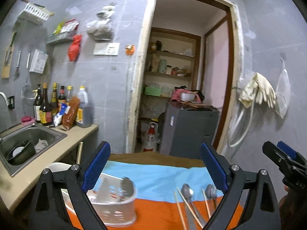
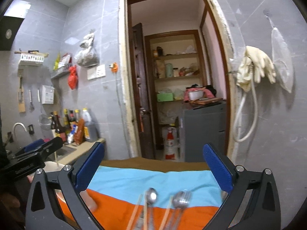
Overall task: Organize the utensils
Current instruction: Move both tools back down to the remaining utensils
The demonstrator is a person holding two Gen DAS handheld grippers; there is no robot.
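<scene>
Spoons (image 1: pixel 187 190) lengthwise (bowls away)

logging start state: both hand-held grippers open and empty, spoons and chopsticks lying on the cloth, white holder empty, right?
Not quite: the white slotted plastic utensil holder already holds at least one grey utensil, as the left wrist view shows. The rest stands.

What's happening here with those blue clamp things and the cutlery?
A person holds two grippers to tidy utensils. The left gripper and right gripper are both open and hold nothing. Spoons and chopsticks lie loose on the cloth, beside a white caddy that already holds a few.
</scene>
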